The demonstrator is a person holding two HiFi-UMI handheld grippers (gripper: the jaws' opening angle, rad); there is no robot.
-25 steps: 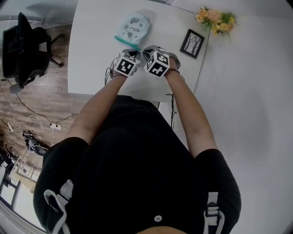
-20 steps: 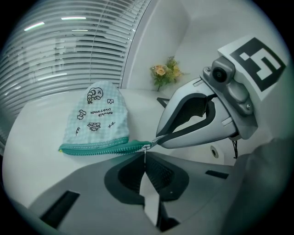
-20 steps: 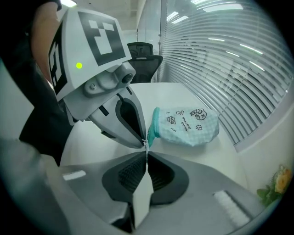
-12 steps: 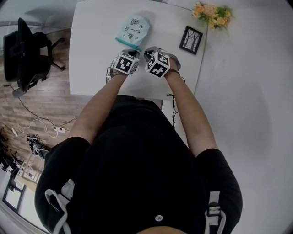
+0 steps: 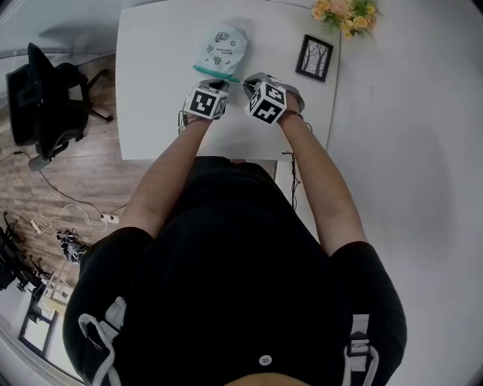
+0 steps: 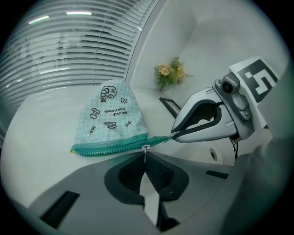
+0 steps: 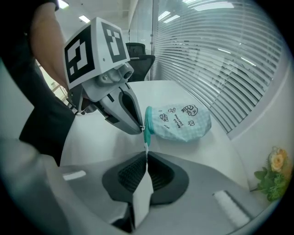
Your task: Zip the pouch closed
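Left gripper view shows the left gripper (image 6: 145, 156) with its jaws pressed together on the small metal zipper pull (image 6: 146, 148), which sits partway along the pouch's teal zipper (image 6: 110, 148). The right gripper (image 7: 146, 156) is likewise closed. Its jaws pinch the teal cloth end of the zipper at the pouch's right corner, as the head view has it, and its tips lie just beside the left gripper's.

The pouch (image 5: 221, 50) lies flat on the white table (image 5: 158, 98). It is pale green checked cloth with small black drawings. Its zipper edge is the edge nearest the person and runs across from left to right, slightly slanted. Its rounded closed end points away from the person, so its long axis runs from the grippers toward the table's far edge. Both grippers come at the pouch from its near side and slope down toward it.

To the right of the pouch, well apart from it, is a black picture frame (image 5: 315, 59). Beyond the frame, farther right and farther off, is a bunch of yellow and peach flowers (image 5: 341, 10). Behind the pouch's rounded end hang window blinds (image 6: 59, 55). Far to the pouch's left, off the table on a wooden floor, stands a black office chair (image 5: 38, 94).
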